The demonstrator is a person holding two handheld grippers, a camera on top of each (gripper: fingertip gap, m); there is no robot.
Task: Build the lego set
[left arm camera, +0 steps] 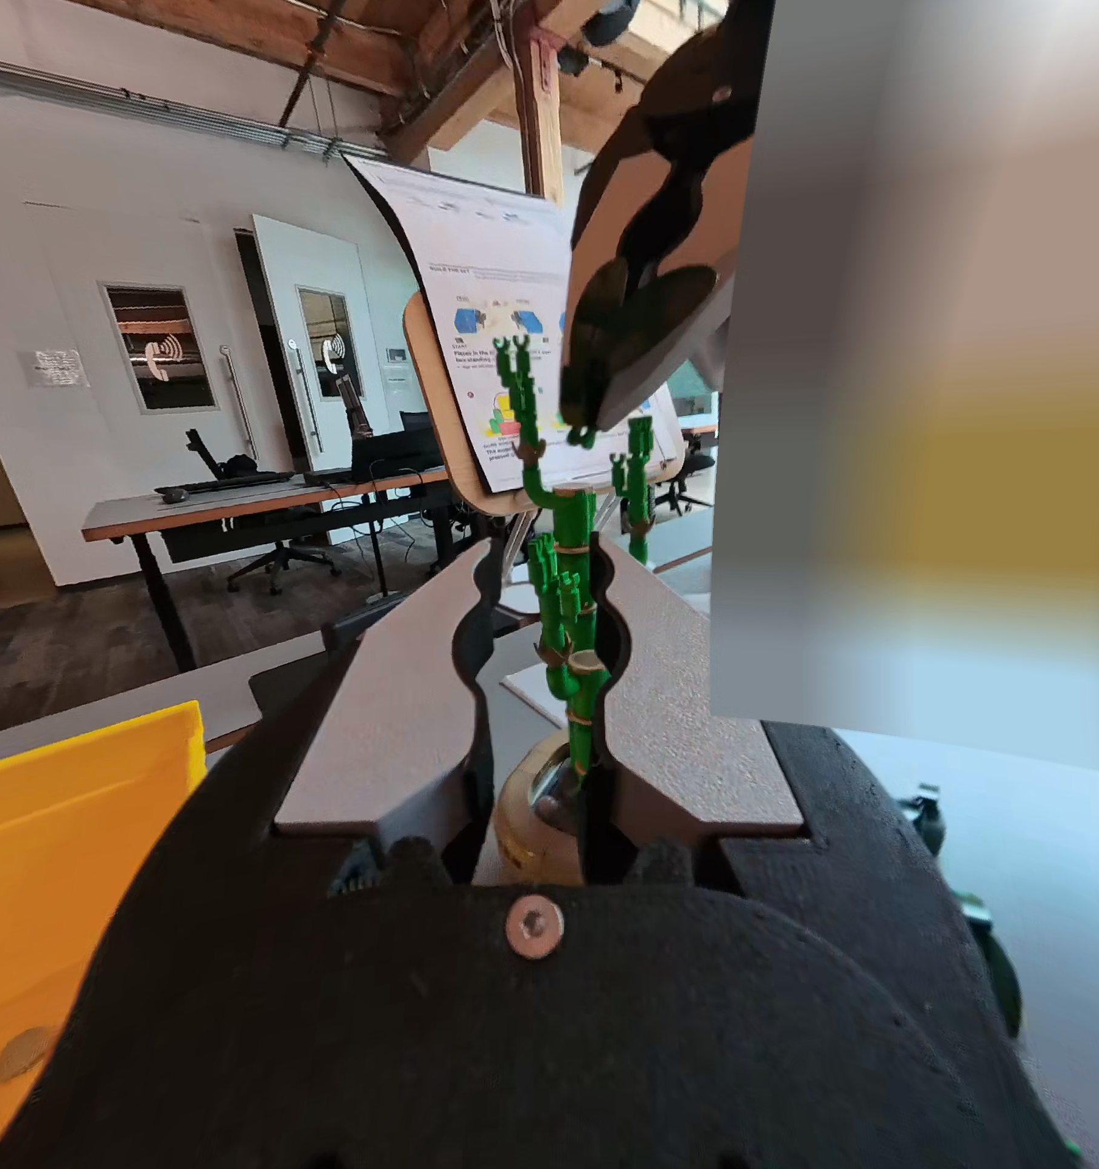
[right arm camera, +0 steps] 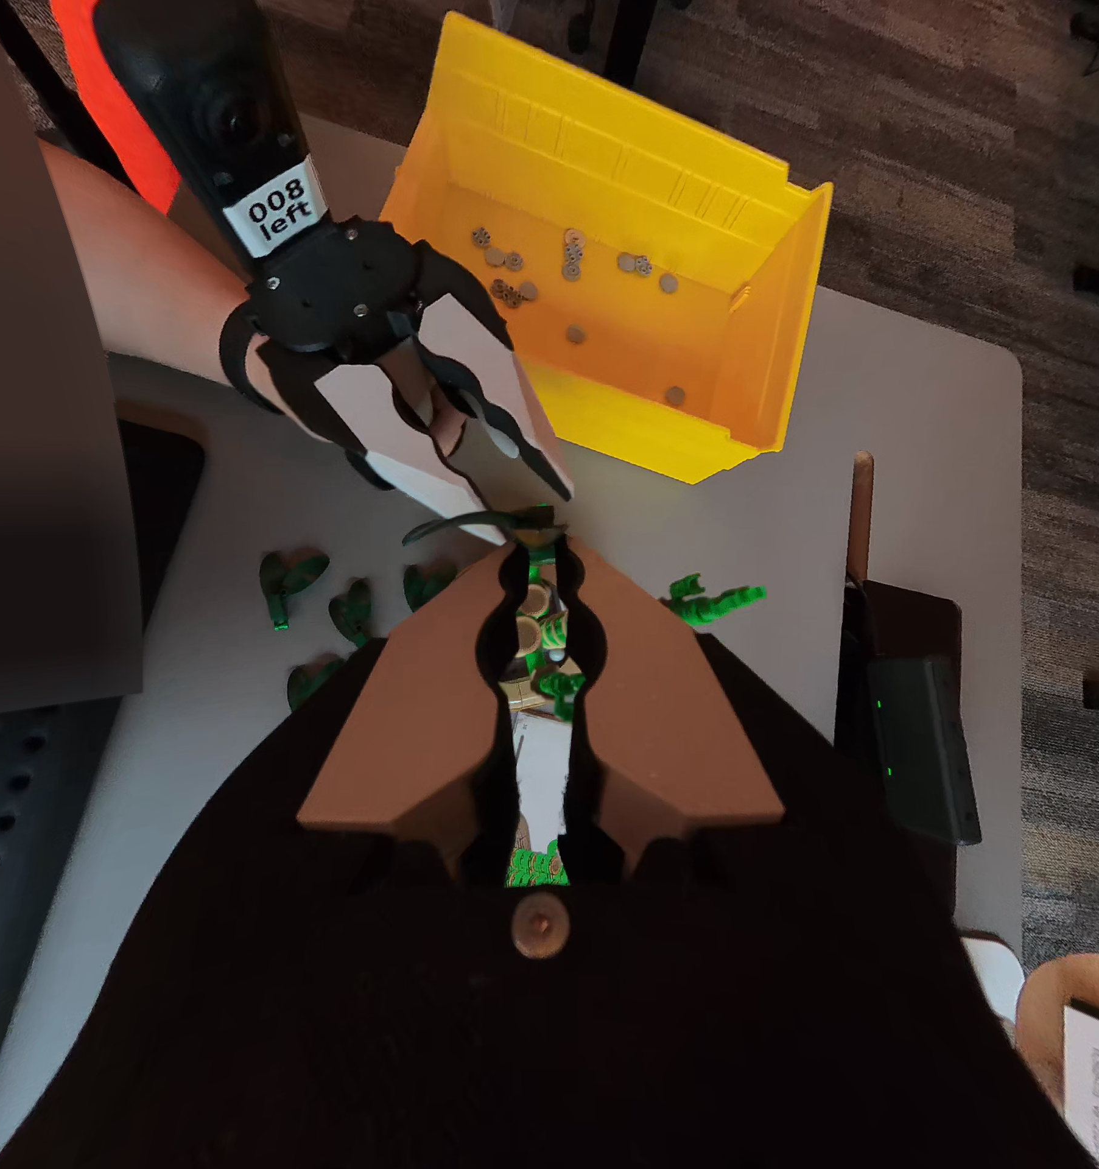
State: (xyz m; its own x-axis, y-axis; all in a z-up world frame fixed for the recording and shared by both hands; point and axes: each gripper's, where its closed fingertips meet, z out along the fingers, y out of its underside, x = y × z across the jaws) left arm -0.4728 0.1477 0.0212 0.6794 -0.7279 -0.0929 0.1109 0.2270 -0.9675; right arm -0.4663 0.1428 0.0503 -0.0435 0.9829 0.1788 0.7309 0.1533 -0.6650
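A green bamboo-like lego plant (left arm camera: 573, 525) stands in a tan round pot (left arm camera: 528, 816). My left gripper (left arm camera: 546, 556) is shut on its main stalk, about halfway up. My right gripper (left arm camera: 588, 411) comes down from the upper right, shut on a dark green leaf piece (left arm camera: 581, 379), and holds it beside the tall thin branch (left arm camera: 521, 392). In the right wrist view, my right gripper (right arm camera: 540, 547) looks down onto the plant top, with the leaf (right arm camera: 452, 525) sticking out to the left. The left gripper (right arm camera: 528, 506) meets it from the upper left.
Loose dark green leaves (right arm camera: 293, 569) lie on the grey table (right arm camera: 913, 411) to the left, and a green branch piece (right arm camera: 717, 601) to the right. A yellow bin (right arm camera: 629, 430) holds several tan round pieces (right arm camera: 572, 253). An instruction sheet (left arm camera: 490, 303) and another green stalk (left arm camera: 638, 487) stand behind. Both grippers' tips are close together, under 4 cm apart.
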